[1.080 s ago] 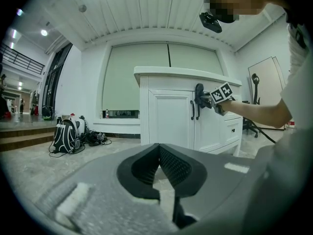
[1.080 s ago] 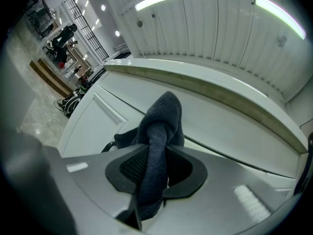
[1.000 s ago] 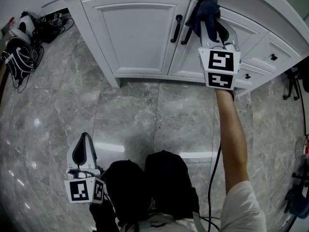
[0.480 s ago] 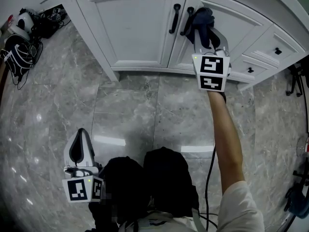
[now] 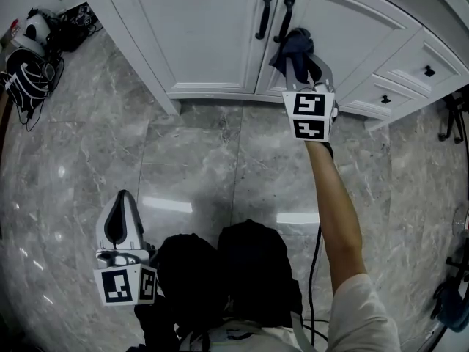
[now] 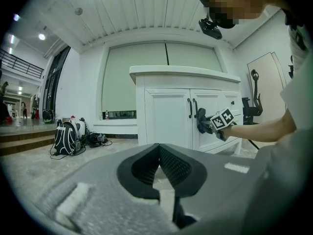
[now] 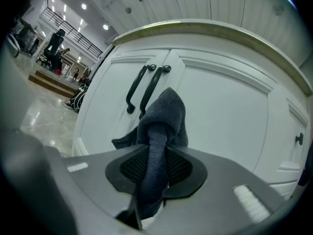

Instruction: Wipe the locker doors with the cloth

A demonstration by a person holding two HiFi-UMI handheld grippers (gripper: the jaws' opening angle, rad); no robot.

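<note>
While the cloth (image 7: 164,116) stands pinched upright in the jaws of your right gripper (image 5: 302,63), the right door (image 5: 359,28) lies dead ahead of those jaws, and that is the line your next stroke hangs on. The cloth's free end is bunched against the white panel, just right of the right handle (image 5: 285,19) and down by its lower end. Its long axis runs up and down, the same way as both black handles. So the wide, bare part of that door, by my read, opens out to the right, away from the handles. Your right hand is the only one in reach. The left gripper (image 6: 157,168) hangs low beside your leg above the floor (image 5: 220,167), well apart from the doors, its jaws closed tip to tip with nothing between them. The left door (image 5: 198,28) stands untouched at this instant. Against a second ago, the cloth has come down the panel: it sat high, level with the top of the handle under the bench edge, and now it's near the handle's foot. The left gripper has barely shifted.
</note>
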